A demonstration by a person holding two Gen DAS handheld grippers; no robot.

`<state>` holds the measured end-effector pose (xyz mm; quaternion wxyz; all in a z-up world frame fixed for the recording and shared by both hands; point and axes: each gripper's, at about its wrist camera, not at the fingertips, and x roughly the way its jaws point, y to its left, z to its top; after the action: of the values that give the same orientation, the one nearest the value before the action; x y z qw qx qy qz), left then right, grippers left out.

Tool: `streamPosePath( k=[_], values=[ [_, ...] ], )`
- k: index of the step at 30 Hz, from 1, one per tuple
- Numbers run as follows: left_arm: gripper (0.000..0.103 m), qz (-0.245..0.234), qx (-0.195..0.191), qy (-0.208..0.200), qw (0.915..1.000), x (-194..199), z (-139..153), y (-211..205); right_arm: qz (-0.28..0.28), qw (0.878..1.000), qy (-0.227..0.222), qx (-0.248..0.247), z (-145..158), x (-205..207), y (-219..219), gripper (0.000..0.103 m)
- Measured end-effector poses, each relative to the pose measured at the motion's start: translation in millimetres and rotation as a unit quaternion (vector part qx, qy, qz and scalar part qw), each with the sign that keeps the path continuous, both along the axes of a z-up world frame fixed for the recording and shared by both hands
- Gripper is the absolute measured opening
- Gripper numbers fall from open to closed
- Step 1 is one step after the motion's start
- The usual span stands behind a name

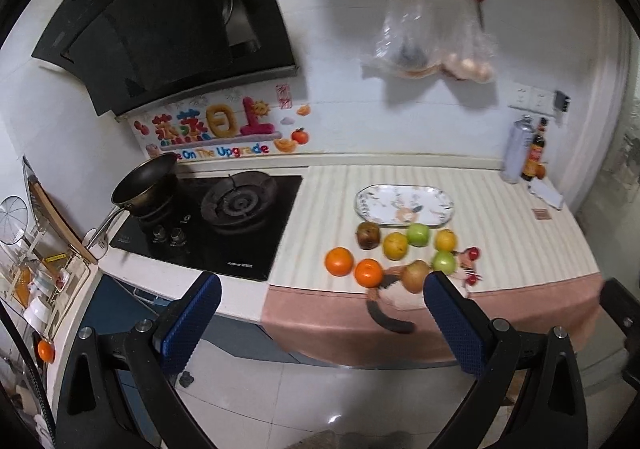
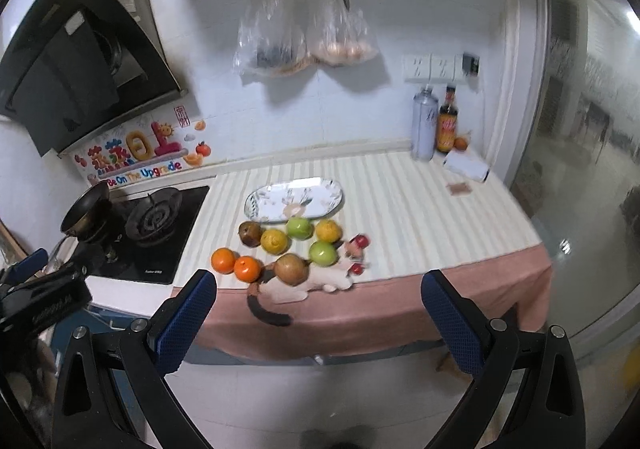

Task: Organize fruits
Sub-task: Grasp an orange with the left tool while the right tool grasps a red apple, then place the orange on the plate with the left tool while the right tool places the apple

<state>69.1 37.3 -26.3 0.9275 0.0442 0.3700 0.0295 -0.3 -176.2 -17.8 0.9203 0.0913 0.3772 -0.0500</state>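
Several fruits lie on the striped counter cloth: two oranges (image 1: 339, 261) (image 2: 223, 260), two yellow fruits (image 1: 395, 245) (image 2: 274, 241), two green apples (image 1: 418, 234) (image 2: 299, 228), a brown fruit (image 1: 368, 235) (image 2: 250, 233) and a tan pear (image 1: 416, 275) (image 2: 291, 269). An empty patterned oval plate (image 1: 404, 205) (image 2: 294, 199) sits just behind them. My left gripper (image 1: 320, 313) is open and empty, in front of the counter and apart from the fruit. My right gripper (image 2: 320, 313) is open and empty, also short of the counter edge.
A small plush toy with a dark tail (image 2: 304, 289) (image 1: 390, 319) lies by the pear at the counter's front edge. A gas stove (image 1: 216, 221) with a pan (image 1: 146, 185) is left. Bottles (image 2: 434, 125) stand at back right. Bags (image 2: 304, 37) hang on the wall.
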Motion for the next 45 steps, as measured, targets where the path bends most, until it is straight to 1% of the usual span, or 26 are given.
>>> streamPosePath(
  k=[2, 4, 7, 9, 11, 12, 14, 16, 19, 20, 21, 23, 24, 25, 26, 27, 31, 34, 37, 39, 40, 41, 42, 43, 45],
  values=[
    [0.103, 0.007, 0.002, 0.007, 0.9999, 17, -11, 7, 0.000, 1.000, 0.020, 0.017, -17, 19, 0, 0.103],
    [0.103, 0.013, 0.000, 0.034, 0.9993, 43, -26, 16, 0.002, 0.998, 0.050, 0.031, -41, 44, -1, 0.103],
    [0.103, 0.022, -0.010, 0.078, 0.9967, 80, -51, 29, 0.005, 0.996, 0.079, 0.041, -75, 78, -6, 0.103],
    [0.103, 0.029, -0.016, 0.104, 0.9941, 105, -70, 37, 0.016, 0.993, 0.104, 0.052, -103, 104, -7, 0.098],
    [0.102, 0.031, -0.017, 0.129, 0.9909, 129, -90, 40, 0.028, 0.989, 0.132, 0.063, -134, 133, -8, 0.096],
    [0.101, 0.035, -0.016, 0.142, 0.9892, 142, -100, 42, 0.035, 0.986, 0.146, 0.069, -149, 146, -9, 0.093],
    [0.101, 0.037, -0.019, 0.172, 0.9842, 172, -126, 43, 0.051, 0.981, 0.172, 0.075, -179, 175, -8, 0.089],
    [0.101, 0.042, -0.023, 0.208, 0.9769, 199, -150, 41, 0.067, 0.974, 0.203, 0.080, -210, 206, -5, 0.089],
    [0.097, 0.043, -0.041, 0.261, 0.9635, 233, -184, 39, 0.083, 0.965, 0.231, 0.090, -244, 242, 1, 0.087],
    [0.096, 0.043, -0.051, 0.287, 0.9556, 247, -200, 38, 0.087, 0.962, 0.242, 0.096, -256, 254, 3, 0.086],
    [0.095, 0.044, -0.057, 0.303, 0.9504, 257, -211, 37, 0.090, 0.958, 0.253, 0.102, -266, 265, 5, 0.084],
    [0.093, 0.045, -0.072, 0.337, 0.9377, 277, -237, 36, 0.097, 0.951, 0.272, 0.112, -284, 284, 9, 0.083],
    [0.093, 0.049, -0.078, 0.353, 0.9313, 286, -250, 37, 0.100, 0.948, 0.280, 0.114, -293, 293, 12, 0.083],
    [0.093, 0.051, -0.082, 0.362, 0.9272, 292, -259, 36, 0.103, 0.945, 0.289, 0.115, -301, 299, 14, 0.083],
    [0.093, 0.054, -0.086, 0.377, 0.9205, 300, -272, 36, 0.106, 0.941, 0.298, 0.117, -308, 305, 17, 0.083],
    [0.093, 0.056, -0.085, 0.389, 0.9155, 305, -281, 37, 0.109, 0.937, 0.308, 0.121, -318, 312, 19, 0.083],
    [0.093, 0.056, -0.087, 0.421, 0.9011, 318, -309, 34, 0.118, 0.925, 0.338, 0.127, -339, 326, 27, 0.083],
    [0.093, 0.052, -0.086, 0.436, 0.8943, 323, -324, 31, 0.124, 0.919, 0.352, 0.131, -350, 331, 31, 0.083],
    [0.093, 0.044, -0.086, 0.448, 0.8887, 326, -336, 27, 0.131, 0.913, 0.363, 0.135, -357, 337, 35, 0.076],
    [0.084, 0.038, -0.096, 0.450, 0.8868, 325, -341, 26, 0.135, 0.909, 0.369, 0.138, -364, 342, 39, 0.072],
    [0.071, 0.038, -0.096, 0.454, 0.8852, 325, -344, 26, 0.137, 0.908, 0.371, 0.142, -366, 344, 39, 0.071],
    [0.065, 0.037, -0.101, 0.456, 0.8835, 324, -346, 26, 0.139, 0.906, 0.372, 0.147, -367, 346, 40, 0.070],
    [0.063, 0.037, -0.109, 0.455, 0.8829, 324, -348, 25, 0.141, 0.905, 0.373, 0.146, -366, 346, 40, 0.070],
    [0.063, 0.041, -0.111, 0.452, 0.8841, 323, -346, 26, 0.144, 0.906, 0.372, 0.142, -366, 347, 41, 0.070],
    [0.063, 0.043, -0.104, 0.446, 0.8881, 321, -345, 25, 0.150, 0.906, 0.371, 0.138, -366, 348, 42, 0.070]
  ],
)
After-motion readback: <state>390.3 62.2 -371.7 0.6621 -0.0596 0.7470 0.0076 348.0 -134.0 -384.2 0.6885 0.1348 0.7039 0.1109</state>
